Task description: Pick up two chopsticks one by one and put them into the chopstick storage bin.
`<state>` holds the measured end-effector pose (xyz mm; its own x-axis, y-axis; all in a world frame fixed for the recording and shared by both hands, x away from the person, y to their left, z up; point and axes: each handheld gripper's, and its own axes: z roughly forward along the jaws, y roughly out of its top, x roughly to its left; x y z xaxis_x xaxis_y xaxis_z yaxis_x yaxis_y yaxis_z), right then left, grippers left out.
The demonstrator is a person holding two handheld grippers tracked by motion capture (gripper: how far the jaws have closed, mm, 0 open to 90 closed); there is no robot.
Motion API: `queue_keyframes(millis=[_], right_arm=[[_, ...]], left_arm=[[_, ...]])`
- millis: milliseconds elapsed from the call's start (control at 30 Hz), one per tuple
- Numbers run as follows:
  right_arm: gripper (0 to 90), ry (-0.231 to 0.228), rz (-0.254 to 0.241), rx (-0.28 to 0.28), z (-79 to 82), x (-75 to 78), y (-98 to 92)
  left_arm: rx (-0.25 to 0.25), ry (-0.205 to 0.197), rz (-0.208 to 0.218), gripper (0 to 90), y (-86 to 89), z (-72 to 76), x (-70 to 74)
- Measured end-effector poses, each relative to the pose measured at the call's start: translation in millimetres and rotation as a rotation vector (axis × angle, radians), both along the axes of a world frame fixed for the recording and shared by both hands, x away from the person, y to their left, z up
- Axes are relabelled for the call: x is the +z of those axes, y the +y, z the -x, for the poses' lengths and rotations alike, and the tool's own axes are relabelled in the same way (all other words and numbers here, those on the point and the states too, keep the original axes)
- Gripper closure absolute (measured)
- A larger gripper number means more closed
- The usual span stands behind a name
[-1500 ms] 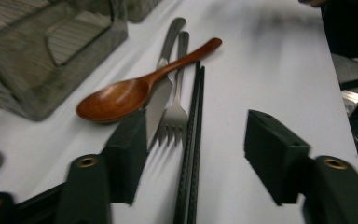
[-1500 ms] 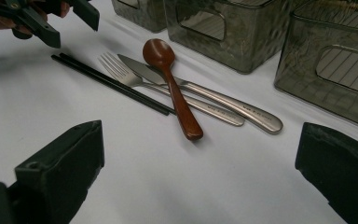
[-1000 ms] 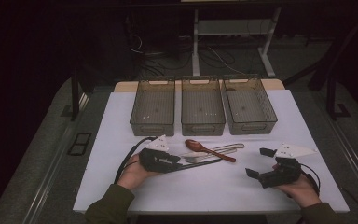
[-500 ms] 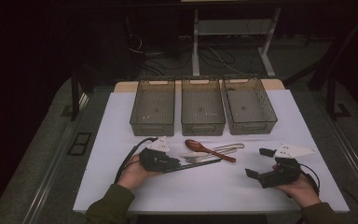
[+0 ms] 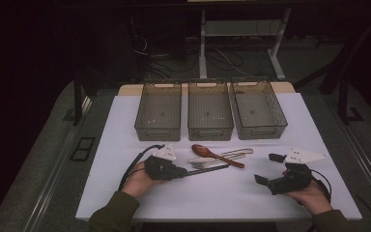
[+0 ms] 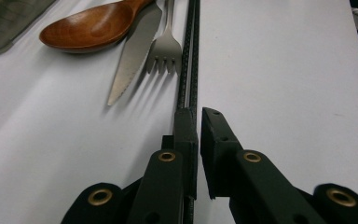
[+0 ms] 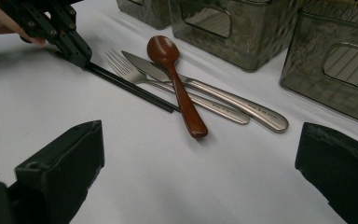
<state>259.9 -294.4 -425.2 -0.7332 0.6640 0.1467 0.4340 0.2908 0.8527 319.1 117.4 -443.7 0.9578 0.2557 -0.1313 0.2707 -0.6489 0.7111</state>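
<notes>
I am closing the left gripper (image 6: 195, 122) on the black chopsticks (image 6: 189, 60), and its jaws have just been coming together; they are now clamping the near ends, with the thin, finely textured pair running out flat on the white table (image 5: 232, 193), toward its middle, just beside the fork (image 6: 165, 51). The right gripper (image 7: 200, 172) is hovering near the table's right front corner with its jaws wide apart and nothing between them. I judge this as the pick-up step: the next move is calling for a straight lift, keeping both sticks pinched so that neither is slipping out or dragging the fork, then a carry toward one of the three trays (image 5: 210, 110) by the far edge. The trays are smoky, translucent plastic with ribbed floors. The spoon (image 7: 177, 84) is glossy reddish wood, lying across a steel knife (image 7: 214, 100) with a serrated blade.
</notes>
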Motion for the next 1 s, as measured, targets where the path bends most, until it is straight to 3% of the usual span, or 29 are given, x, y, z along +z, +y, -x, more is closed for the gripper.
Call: queue_keyframes(millis=[367, 767, 1000], right_arm=[[0.7, 0.000, -0.002, 0.004, -0.1, 0.0, 0.2], [0.7, 0.002, -0.003, 0.010, -0.1, -0.1, 0.5], [0.7, 0.004, 0.001, 0.015, -0.1, -0.7, 0.9]], left_arm=[[0.003, -0.045, -0.021, 82.6, -2.3, 3.7, -0.1], [-0.010, -0.045, -0.040, 82.2, -6.3, 6.8, -3.8], [-0.008, -0.076, -0.045, 82.7, -6.3, 10.8, -4.6]])
